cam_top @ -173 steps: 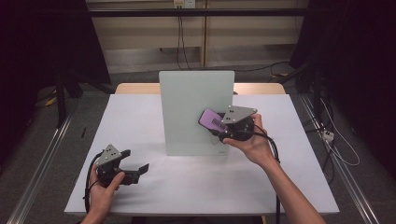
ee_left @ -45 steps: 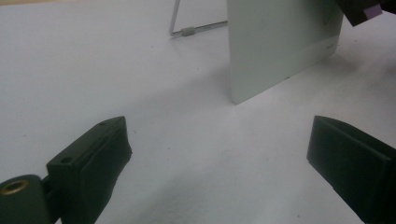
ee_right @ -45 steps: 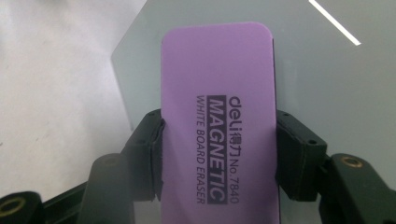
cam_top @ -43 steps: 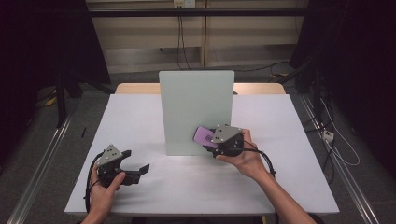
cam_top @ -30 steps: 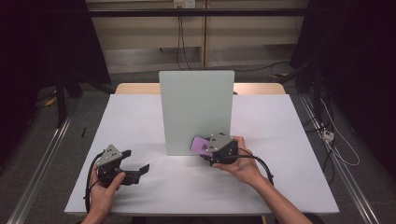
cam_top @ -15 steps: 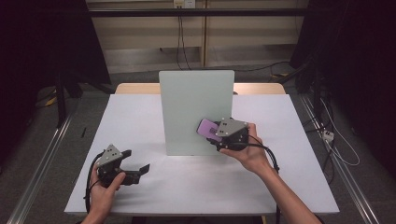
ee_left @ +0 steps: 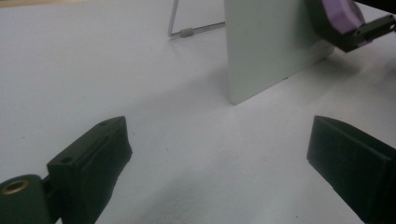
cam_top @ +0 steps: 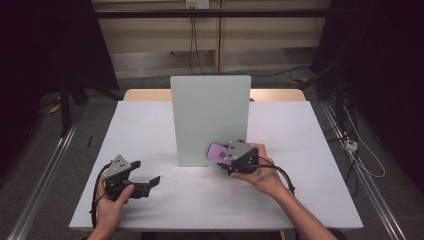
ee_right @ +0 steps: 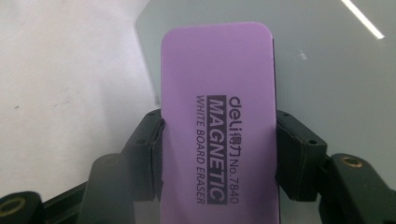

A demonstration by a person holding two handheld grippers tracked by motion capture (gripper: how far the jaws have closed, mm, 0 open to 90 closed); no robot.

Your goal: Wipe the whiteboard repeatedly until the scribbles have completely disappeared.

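Clamping a purple whiteboard eraser (ee_right: 215,121) by its two long sides, the right gripper (cam_top: 235,159) holds it against the lower right part of the upright pale-green board (cam_top: 210,117), near the board's 5 o'clock corner in the high view. The right gripper view shows both black jaws pressed on the eraser's edges, its printed back facing the camera and the board's glossy face behind it.

The left gripper (cam_top: 150,182) sits low at about 8 o'clock on the white table (cam_top: 310,150), in the person's left hand (cam_top: 111,207). Its jaws stand wide apart with bare tabletop between them, gripping nothing. In the left gripper view, the board rises at 1 o'clock, with the thin wire stand (ee_left: 187,31) behind it at 12 o'clock, and the eraser shows at the upper right.

No container stands on the table.

The board stands near the table's middle, well apart from the left, right and near edges. Open white surface lies on both sides of it and in front, between the two grippers. The right hand (cam_top: 262,175) rests at about 5 o'clock from the board.

Counted: one board, one eraser, two grippers, one wire stand.
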